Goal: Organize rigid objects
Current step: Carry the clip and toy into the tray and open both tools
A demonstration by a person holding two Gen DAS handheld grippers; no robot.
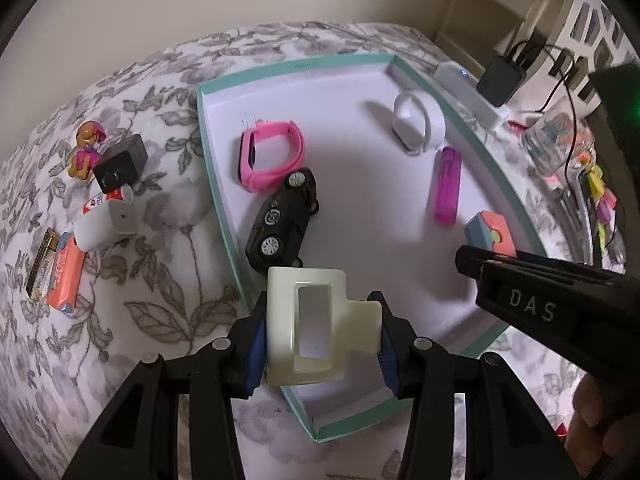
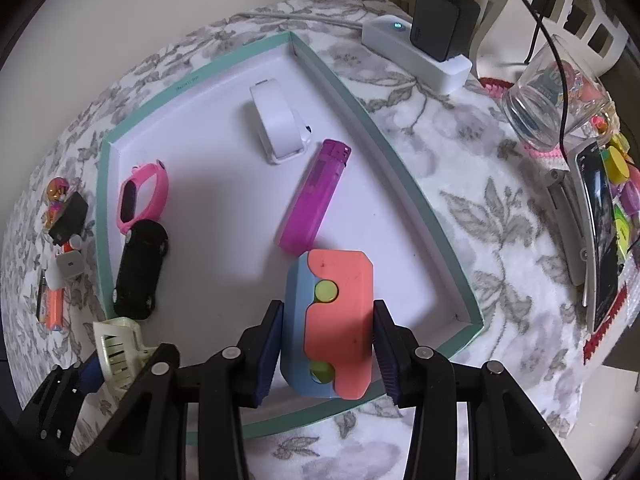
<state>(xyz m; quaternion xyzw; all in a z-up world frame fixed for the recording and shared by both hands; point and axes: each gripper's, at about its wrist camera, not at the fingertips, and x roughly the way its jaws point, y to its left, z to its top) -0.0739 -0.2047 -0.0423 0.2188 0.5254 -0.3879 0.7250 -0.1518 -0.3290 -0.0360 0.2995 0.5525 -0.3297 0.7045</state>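
- Grey-flowered white cloth (image 2: 460, 208) covers the surface, which meets a pale wall at the far side.
- A shallow tray (image 1: 208, 148) with a teal rim and white floor lies on the cloth.
- Left tongs (image 1: 320, 336) pinch a cream plastic clip (image 1: 316, 320) between blue pads, held above the tray's near left edge.
- Right tongs (image 2: 328, 352) pinch a coral-and-blue block (image 2: 332, 320) with yellow-green buttons, over the tray's near end.
- Inside the tray: a pink watch (image 1: 268, 156) at the left with a black toy car (image 1: 284, 220) touching it on the near side, a white watch (image 2: 280, 120) toward the far end, and a purple lighter (image 2: 312, 196) near the middle, just beyond the block.
- Left of the tray, on the cloth: a small figure (image 1: 86, 148), a black charger (image 1: 120, 164), a white adapter (image 1: 104, 224) and an orange packet (image 1: 66, 276).
- Far right: a white power strip (image 2: 416, 52) with a black plug, and a glass jar (image 2: 552, 100) on its side.
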